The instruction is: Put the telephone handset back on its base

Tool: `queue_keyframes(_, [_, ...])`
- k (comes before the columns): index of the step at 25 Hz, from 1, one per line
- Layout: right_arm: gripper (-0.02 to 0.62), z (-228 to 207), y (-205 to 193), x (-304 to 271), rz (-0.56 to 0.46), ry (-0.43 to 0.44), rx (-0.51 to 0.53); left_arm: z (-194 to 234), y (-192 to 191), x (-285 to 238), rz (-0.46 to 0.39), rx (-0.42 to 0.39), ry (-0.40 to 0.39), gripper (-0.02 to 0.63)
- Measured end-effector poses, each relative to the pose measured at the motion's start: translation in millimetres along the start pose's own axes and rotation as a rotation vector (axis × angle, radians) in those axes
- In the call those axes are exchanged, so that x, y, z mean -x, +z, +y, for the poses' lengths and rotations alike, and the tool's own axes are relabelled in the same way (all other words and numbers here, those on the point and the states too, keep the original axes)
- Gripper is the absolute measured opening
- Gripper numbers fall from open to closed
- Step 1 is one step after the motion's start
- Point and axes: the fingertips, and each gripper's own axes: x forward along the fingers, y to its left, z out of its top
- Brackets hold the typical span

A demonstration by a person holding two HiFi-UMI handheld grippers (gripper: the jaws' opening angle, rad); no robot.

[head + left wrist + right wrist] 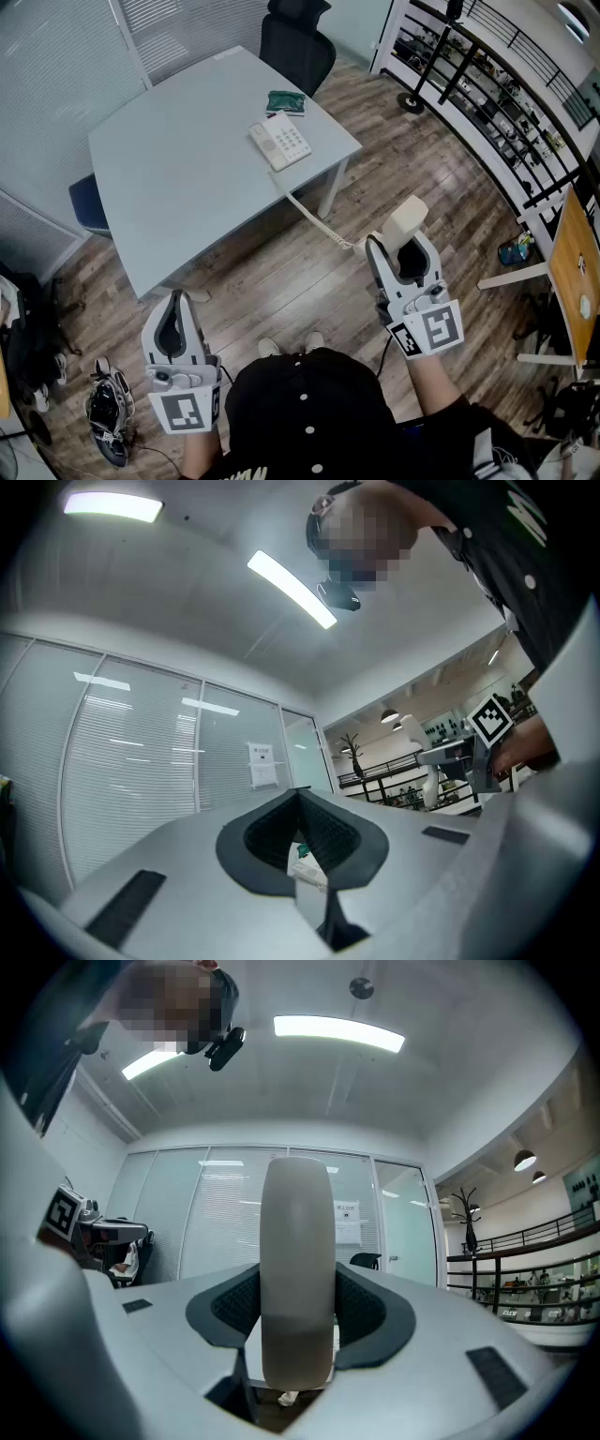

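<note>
The cream telephone base (279, 141) sits on the far right part of the grey table (169, 178), its cradle bare. A coiled cord (314, 217) hangs from it off the table edge to the cream handset (409, 217). My right gripper (401, 246) is shut on the handset, holding it over the wooden floor to the right of the table. In the right gripper view the handset (297, 1269) stands upright between the dark pads (367, 1309). My left gripper (176, 298) hangs low at the left, shut on nothing, its tips (300, 794) together.
A green packet (285, 101) lies just behind the phone base. A black office chair (296, 42) stands at the table's far end and a blue chair (86, 202) at its left. Shelving behind a black railing (487, 84) and a wooden tabletop (574, 272) are on the right.
</note>
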Motion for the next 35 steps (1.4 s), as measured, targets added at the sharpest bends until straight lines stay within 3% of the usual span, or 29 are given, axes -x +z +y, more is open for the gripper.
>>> queue_keyframes(15, [0.229, 19.9, 7.0, -10.4, -0.035, -0.041, -0.03, 24.7, -10.4, -1.9, 0.001, 0.04, -0.045, 0.015])
queue_keyframes(19, [0.229, 31.1, 8.1, -3.1, -0.046, -0.069, -0.029, 33.6, -6.5, 2.4, -0.046, 0.019, -0.088, 0.015])
queue_keyframes(22, [0.229, 37.6, 3.8, 3.6, -0.053, -0.089, -0.04, 38.2, -26.6, 9.8, 0.011, 0.056, -0.104, 0.015])
queue_keyframes(28, [0.229, 27.7, -6.6, -1.6, -0.028, -0.117, -0.046, 39.2, -37.5, -4.4, 0.032, 0.082, -0.116, 0.015])
queue_keyframes(35, [0.229, 8.0, -13.9, -31.0, -0.023, -0.113, -0.063, 42.7, -23.2, -40.0, -0.039, 0.061, -0.117, 0.015])
